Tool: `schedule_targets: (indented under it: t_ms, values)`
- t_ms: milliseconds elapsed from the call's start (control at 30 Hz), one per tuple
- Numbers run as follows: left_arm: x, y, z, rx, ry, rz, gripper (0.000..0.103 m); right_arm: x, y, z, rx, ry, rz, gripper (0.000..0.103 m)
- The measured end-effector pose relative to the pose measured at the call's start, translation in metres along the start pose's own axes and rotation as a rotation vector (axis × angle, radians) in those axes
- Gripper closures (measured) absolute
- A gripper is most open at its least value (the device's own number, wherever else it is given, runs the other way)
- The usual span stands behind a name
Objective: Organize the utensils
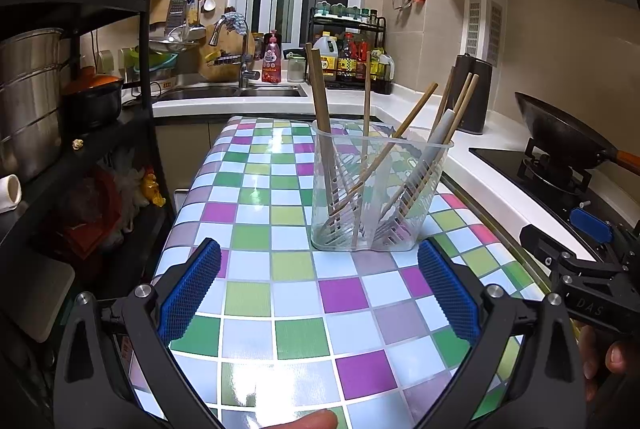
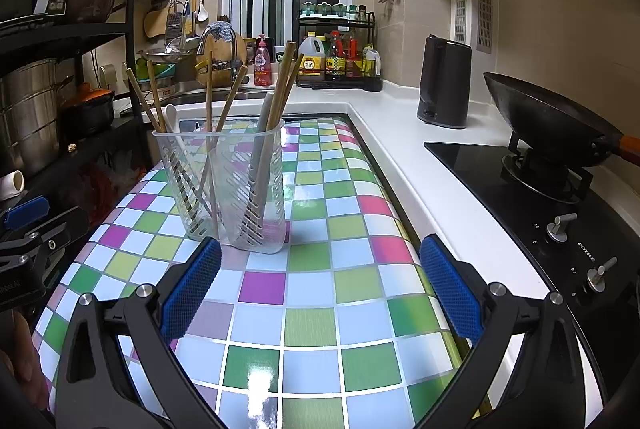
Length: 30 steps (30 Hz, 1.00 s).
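Observation:
A clear plastic utensil holder [image 1: 376,189] stands upright on the checkered tabletop [image 1: 280,293]. Several wooden chopsticks [image 1: 320,97] lean in it, along with a pale spoon handle [image 1: 442,129]. My left gripper [image 1: 320,293] is open and empty, a little short of the holder. In the right wrist view the holder [image 2: 224,185] stands ahead and to the left, with chopsticks [image 2: 280,89] and a white spoon [image 2: 172,117] in it. My right gripper [image 2: 320,289] is open and empty, to the right of the holder. Part of the right gripper also shows in the left wrist view [image 1: 588,269].
A black wok [image 2: 548,117] sits on the hob [image 2: 520,181] at the right. A dark kettle [image 2: 444,81] stands on the white counter [image 2: 384,125]. The sink [image 1: 232,93] and a bottle rack [image 1: 348,49] lie behind. A black shelf with pots [image 1: 36,101] stands left.

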<state>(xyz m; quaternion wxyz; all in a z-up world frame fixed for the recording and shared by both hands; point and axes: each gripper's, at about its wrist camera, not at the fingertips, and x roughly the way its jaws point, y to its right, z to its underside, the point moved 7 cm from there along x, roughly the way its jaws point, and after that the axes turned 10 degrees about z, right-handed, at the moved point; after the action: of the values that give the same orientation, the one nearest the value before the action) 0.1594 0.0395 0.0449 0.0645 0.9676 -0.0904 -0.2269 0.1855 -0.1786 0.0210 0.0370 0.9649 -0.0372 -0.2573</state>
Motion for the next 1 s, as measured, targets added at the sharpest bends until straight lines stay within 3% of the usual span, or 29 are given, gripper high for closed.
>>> schedule_targets:
  t_ms: [1000]
  values:
    - [0.0034,0.0017,0.0043,-0.004,-0.008,0.041,0.007,0.0002,-0.0016,0.0013,-0.002,-0.002,0.0,0.005]
